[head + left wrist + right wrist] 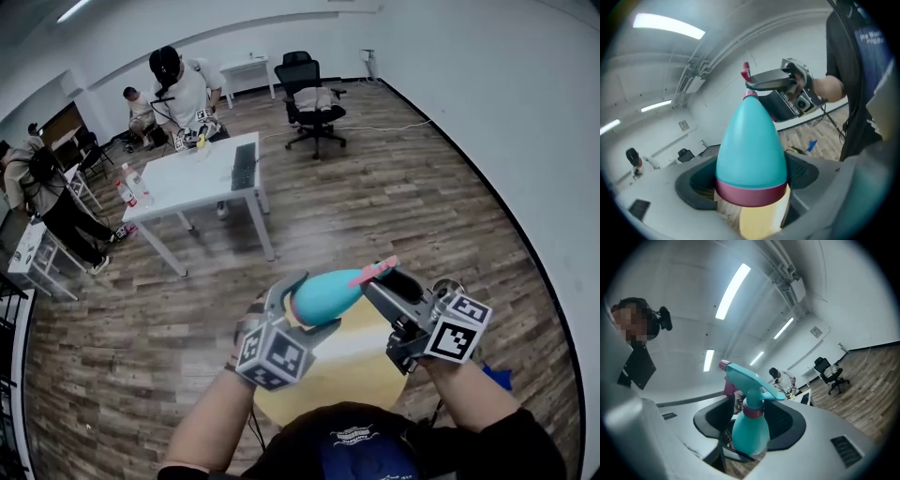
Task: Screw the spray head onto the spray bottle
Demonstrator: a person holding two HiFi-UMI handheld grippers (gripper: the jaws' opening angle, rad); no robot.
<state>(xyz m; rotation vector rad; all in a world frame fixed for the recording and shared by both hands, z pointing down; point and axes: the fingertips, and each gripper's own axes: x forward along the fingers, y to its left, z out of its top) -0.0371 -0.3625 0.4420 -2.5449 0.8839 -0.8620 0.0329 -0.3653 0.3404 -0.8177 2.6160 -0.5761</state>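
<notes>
- Above the round yellow table (361,370), the spray bottle (323,295) hangs tilted, its base pinched by the left hand-held gripper (314,302).
- Spray head (749,379) already sits on its neck; at most a last tightening is left.
- Right hand-held gripper (750,418) stands spread around the head, pads seemingly clear.
- Beyond that table: white table (202,178), office chair (314,98), people; nothing obstructs.
</notes>
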